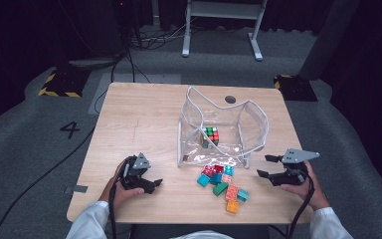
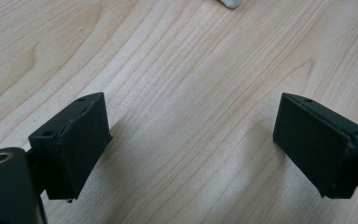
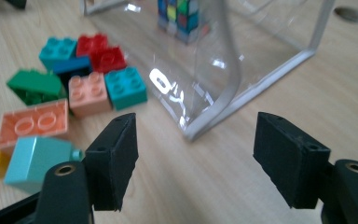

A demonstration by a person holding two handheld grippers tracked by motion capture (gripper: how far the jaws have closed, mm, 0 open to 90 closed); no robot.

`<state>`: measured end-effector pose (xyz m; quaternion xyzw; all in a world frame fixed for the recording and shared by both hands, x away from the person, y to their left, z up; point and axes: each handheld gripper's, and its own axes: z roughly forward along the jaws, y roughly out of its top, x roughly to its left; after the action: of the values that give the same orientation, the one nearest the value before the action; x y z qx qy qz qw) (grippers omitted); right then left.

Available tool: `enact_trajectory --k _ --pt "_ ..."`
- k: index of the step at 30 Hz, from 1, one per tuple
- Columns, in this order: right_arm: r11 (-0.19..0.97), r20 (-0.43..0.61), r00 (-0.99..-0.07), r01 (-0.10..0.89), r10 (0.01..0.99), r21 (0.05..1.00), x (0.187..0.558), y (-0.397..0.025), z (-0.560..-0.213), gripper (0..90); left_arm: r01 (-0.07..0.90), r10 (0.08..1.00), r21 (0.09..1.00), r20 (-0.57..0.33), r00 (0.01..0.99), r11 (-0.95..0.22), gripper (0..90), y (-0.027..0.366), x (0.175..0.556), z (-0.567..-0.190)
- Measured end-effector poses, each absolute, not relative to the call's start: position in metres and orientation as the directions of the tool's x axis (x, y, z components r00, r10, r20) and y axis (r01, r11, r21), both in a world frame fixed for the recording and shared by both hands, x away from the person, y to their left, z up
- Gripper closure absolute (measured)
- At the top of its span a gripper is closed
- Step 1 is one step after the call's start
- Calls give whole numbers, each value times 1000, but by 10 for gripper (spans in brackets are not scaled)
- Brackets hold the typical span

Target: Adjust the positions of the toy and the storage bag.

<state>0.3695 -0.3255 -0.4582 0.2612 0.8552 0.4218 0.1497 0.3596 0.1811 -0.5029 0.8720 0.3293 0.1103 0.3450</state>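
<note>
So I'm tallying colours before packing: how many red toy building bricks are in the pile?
2 red plastic bricks, side by side at the pile's far end beside the clear plastic bag; more may hide beneath others.

The pale matt wood-grain table top [image 1: 144, 119] carries a glossy clear plastic bag [image 1: 251, 124], smooth coloured plastic building bricks [image 1: 221, 181] and matt black jaw pads [image 3: 116, 158].

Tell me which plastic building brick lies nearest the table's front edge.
The yellow-orange plastic brick, at the near end of the pile, past the peach brick and light-teal brick.
</note>
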Motion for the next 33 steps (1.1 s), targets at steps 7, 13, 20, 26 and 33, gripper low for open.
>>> enact_trajectory --k 7,13,20,26,33 --pt "525 4 -837 347 547 777 352 -327 -481 316 507 659 675 -40 751 -537 110 176 359 -503" --pt "529 43 -852 362 521 767 338 -326 -488 321 480 641 682 -22 768 -552 150 168 360 -502" --pt "583 43 -897 322 440 746 317 -311 -499 330 483 641 681 -25 767 -551 149 168 360 -502" --pt "590 24 -913 283 407 756 313 -294 -499 396 486 643 680 -27 765 -550 149 168 360 -502" --pt "587 11 -908 280 419 760 316 -284 -501 562 487 643 678 -28 766 -550 149 168 360 -502"
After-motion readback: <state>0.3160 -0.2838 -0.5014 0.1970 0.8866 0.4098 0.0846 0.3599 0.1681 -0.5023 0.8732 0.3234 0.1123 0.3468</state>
